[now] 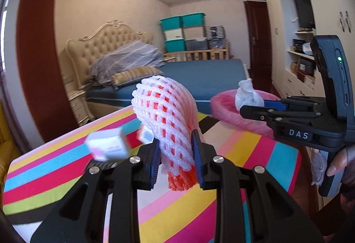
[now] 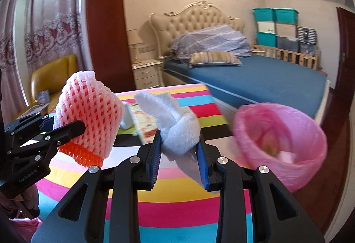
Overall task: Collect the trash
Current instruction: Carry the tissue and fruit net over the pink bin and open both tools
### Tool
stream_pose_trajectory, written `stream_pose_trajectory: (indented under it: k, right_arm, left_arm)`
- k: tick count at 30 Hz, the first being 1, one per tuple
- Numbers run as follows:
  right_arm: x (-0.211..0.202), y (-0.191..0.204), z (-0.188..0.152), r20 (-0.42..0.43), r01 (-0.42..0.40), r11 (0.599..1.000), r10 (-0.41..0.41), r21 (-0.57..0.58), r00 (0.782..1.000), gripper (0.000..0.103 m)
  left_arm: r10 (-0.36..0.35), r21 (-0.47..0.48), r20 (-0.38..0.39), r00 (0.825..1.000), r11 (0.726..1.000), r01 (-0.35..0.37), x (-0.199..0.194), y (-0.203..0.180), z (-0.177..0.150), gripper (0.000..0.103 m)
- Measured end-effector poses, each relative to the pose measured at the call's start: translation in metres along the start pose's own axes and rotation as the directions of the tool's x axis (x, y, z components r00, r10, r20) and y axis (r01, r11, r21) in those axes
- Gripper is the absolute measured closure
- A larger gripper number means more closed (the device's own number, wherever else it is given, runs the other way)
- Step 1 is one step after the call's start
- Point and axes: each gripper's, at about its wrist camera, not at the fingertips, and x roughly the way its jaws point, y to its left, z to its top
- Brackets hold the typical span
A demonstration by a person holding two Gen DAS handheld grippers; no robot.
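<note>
My left gripper [image 1: 176, 154] is shut on a white and orange foam fruit net [image 1: 165, 114] and holds it above the striped table [image 1: 55, 165]. The net also shows at the left of the right wrist view [image 2: 88, 118]. My right gripper [image 2: 179, 152] is shut on a crumpled white tissue [image 2: 175, 123], held above the table; the tissue also shows in the left wrist view [image 1: 246, 93]. A bin lined with a pink bag [image 2: 284, 143] stands to the right of the table, with some trash inside. It also shows behind the right gripper in the left wrist view [image 1: 226, 107].
A small white carton [image 1: 108, 146] and a printed packet [image 2: 142, 123] lie on the table beyond the grippers. A bed with a blue sheet [image 2: 266, 85], a nightstand [image 2: 146, 74] and a yellow armchair [image 2: 53, 78] stand behind the table.
</note>
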Motion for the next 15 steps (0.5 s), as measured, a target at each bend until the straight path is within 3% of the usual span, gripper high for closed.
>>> stream_pose_trajectory:
  k: [5,15]
  right_arm:
    - [-0.001,-0.043,0.004,0.007,0.070,0.997,-0.071,0.023,0.997,0.073]
    - [0.022,-0.141,0.016,-0.024,0.182,0.981,-0.181,0.068,0.983,0.073]
  left_arm:
    - [-0.076,0.036,-0.004,0.997,0.996,0.076,0.034,-0.028,0.022,0.077]
    - [-0.204,0.012,-0.018,0.979,0.979,0.204,0.113,-0.076,0.073,0.076]
